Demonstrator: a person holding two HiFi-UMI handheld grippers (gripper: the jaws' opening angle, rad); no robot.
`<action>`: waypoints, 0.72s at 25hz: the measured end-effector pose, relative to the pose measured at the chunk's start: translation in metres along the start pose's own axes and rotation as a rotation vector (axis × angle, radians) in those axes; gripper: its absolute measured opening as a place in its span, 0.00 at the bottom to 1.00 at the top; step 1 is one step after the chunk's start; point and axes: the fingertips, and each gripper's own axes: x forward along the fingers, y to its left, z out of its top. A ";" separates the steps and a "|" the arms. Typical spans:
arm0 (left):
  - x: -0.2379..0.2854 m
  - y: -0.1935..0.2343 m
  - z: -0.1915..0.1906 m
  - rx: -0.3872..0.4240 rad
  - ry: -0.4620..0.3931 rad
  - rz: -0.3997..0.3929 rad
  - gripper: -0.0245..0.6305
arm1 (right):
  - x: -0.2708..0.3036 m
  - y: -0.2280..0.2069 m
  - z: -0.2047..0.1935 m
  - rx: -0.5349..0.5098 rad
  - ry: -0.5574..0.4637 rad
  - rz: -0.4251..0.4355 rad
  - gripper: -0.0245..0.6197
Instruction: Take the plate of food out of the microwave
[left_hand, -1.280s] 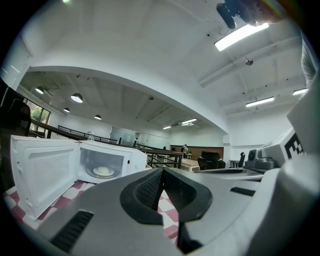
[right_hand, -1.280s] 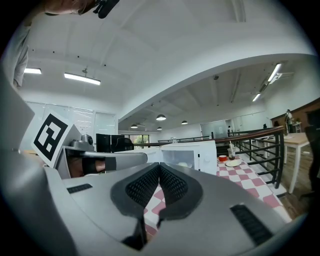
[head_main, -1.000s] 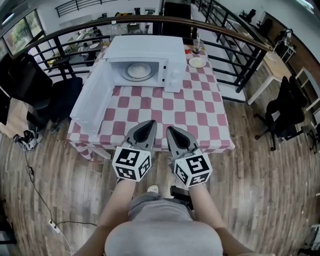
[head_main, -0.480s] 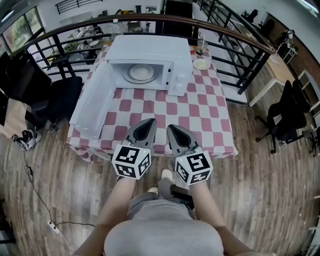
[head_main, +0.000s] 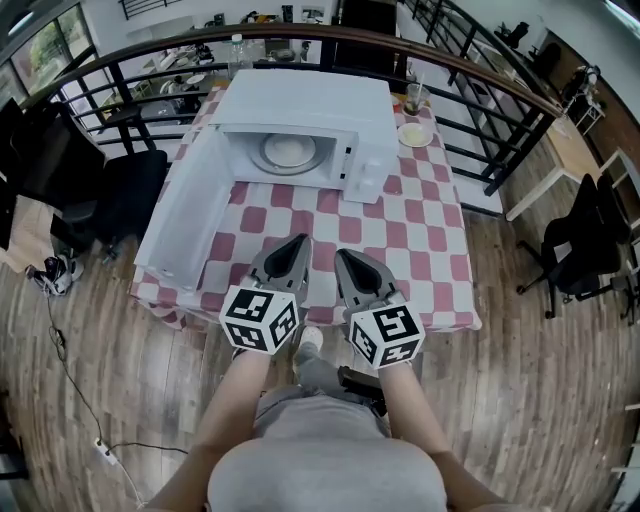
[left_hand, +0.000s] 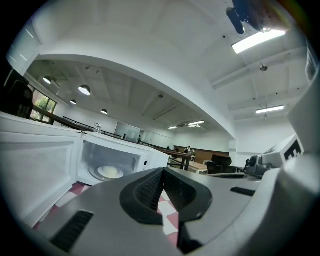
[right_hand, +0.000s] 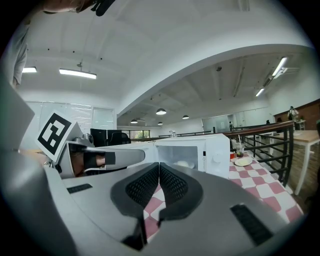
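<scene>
The table (head_main: 420, 235), covered by a red-and-white checked cloth, carries the white microwave (head_main: 300, 100) at its 12 o'clock end. The microwave door (head_main: 180, 215) stands swung wide toward 9 o'clock. The left gripper (head_main: 298, 245) and right gripper (head_main: 343, 258) hover side by side over the table's 6 o'clock edge, both clenched on nothing. The plate of food (head_main: 288, 152) sits inside the microwave cavity, well apart from both grippers.

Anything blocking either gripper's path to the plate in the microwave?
Nothing visible. The door stands swung wide to the left, the plate of food sits in the open microwave, and only bare checkered tablecloth lies between it and the left gripper and right gripper, both shut.
</scene>
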 end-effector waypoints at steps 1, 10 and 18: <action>0.005 0.004 0.000 -0.007 0.001 -0.002 0.04 | 0.005 -0.004 -0.001 0.004 0.002 0.000 0.08; 0.056 0.044 0.001 -0.038 0.033 0.015 0.12 | 0.058 -0.032 0.001 0.017 0.011 0.012 0.08; 0.093 0.081 -0.011 -0.187 0.071 0.030 0.36 | 0.096 -0.052 -0.007 0.029 0.031 0.022 0.08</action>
